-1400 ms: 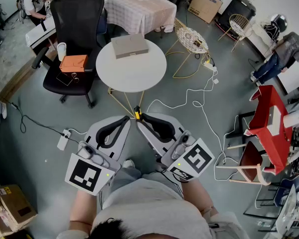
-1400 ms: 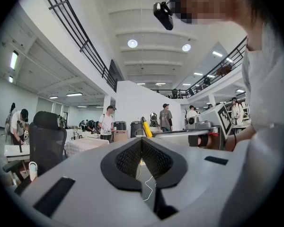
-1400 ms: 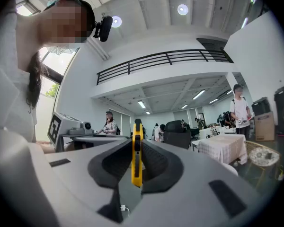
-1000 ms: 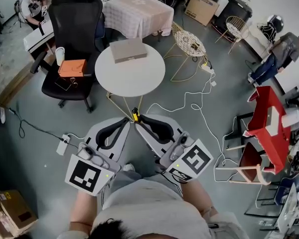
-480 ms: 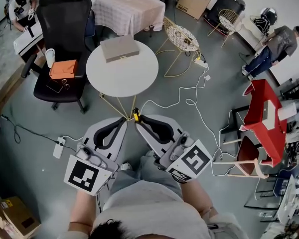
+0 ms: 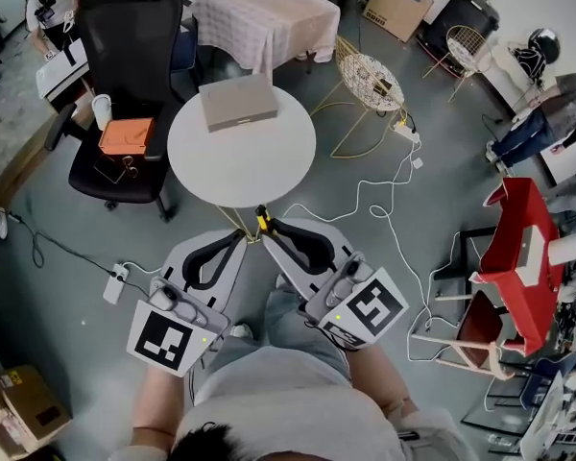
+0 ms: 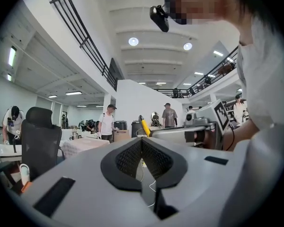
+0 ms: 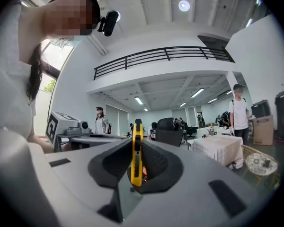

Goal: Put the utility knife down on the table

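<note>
Right claw (image 8: 135, 143) is clamped on the yellow utility knife (image 8: 137, 159), which stands on edge between the pads with its end poking out past them. Left claw (image 7: 142, 144) has its jaws pressed together, nothing in them, just beside the right one. Both are held up in front of the person. From above, the knife's tip meets the near rim of the round white desk (image 6: 254, 166), not lying on it. A flat cardboard box (image 6: 237, 102) sits on the desk's far side, and a black office chair (image 6: 125, 56) is off to the left.
</note>
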### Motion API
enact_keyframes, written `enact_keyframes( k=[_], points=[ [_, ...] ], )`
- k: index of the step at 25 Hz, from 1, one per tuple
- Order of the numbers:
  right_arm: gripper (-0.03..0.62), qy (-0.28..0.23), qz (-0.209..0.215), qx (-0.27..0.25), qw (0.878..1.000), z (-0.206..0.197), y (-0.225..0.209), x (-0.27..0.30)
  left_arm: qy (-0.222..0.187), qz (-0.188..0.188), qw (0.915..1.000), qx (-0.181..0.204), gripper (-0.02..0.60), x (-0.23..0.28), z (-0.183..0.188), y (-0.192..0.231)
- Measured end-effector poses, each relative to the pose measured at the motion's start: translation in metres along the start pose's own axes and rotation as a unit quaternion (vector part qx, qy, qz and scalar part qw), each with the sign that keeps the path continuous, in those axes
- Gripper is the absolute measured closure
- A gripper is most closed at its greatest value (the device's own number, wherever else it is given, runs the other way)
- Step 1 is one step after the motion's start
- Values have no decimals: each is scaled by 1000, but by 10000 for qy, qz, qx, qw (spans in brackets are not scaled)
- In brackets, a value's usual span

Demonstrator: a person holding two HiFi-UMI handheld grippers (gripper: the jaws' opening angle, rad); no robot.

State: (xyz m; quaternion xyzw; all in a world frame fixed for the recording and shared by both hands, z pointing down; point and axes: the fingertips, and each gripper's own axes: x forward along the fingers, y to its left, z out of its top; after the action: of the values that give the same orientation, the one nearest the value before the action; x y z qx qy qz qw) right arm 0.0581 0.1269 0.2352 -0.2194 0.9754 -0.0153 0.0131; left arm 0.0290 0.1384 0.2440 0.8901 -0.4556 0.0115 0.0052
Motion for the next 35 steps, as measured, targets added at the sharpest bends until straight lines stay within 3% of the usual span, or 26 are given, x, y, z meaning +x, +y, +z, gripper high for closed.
enact_keyframes(
  k=[11, 21, 28, 35],
  points=[
    [528, 55, 651, -32, 9979, 14, -104, 27, -122, 582, 9982, 45, 572, 96, 15, 40],
    [528, 95, 1109, 61, 9938, 4, -163, 40, -73, 1112, 9937, 151, 572, 141, 10, 61],
    [530, 217, 1057, 151, 9940, -12, -183, 70, 43, 1055, 9944, 55, 572, 154, -2, 91],
    [530, 369, 529, 254, 9976, -27, -192, 117, 106, 585, 9982, -5, 572, 152, -9, 137]
  ],
)
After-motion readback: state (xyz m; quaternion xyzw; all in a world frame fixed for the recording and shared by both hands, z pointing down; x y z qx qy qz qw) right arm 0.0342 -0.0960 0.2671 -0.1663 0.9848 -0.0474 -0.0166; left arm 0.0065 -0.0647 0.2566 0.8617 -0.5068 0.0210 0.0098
